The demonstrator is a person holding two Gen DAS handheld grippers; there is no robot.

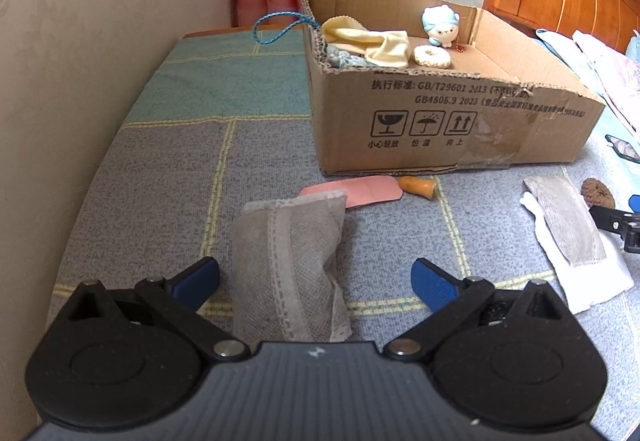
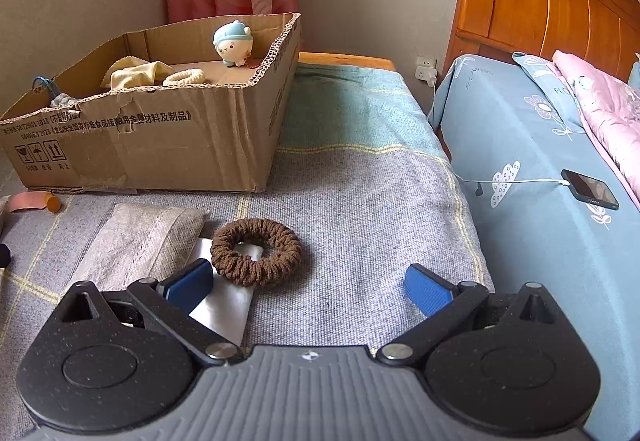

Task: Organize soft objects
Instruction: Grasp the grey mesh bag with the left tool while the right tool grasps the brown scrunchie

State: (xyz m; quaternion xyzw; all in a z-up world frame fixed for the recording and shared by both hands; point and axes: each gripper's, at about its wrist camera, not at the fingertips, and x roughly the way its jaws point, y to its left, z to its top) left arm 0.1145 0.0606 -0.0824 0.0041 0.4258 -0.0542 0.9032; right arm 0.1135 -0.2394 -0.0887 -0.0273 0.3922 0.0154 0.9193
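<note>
A cardboard box (image 1: 440, 121) stands on the patchwork cloth and holds a blue-and-white plush toy (image 1: 440, 26), a yellow cloth (image 1: 372, 41) and a cream scrunchie (image 1: 432, 55). My left gripper (image 1: 316, 281) is open, its fingers either side of a grey fabric pouch (image 1: 288, 265). My right gripper (image 2: 310, 285) is open just behind a brown scrunchie (image 2: 256, 252), which lies partly on a white cloth (image 2: 224, 305). A second grey pouch (image 2: 140, 241) lies to its left. The box also shows in the right wrist view (image 2: 160, 137).
A pink strip (image 1: 360, 189) and an orange earplug (image 1: 418, 186) lie in front of the box. A blue cord (image 1: 276, 27) hangs at the box's far left. A bed (image 2: 540, 169) with a charging phone (image 2: 590, 189) is on the right; a wall is on the left.
</note>
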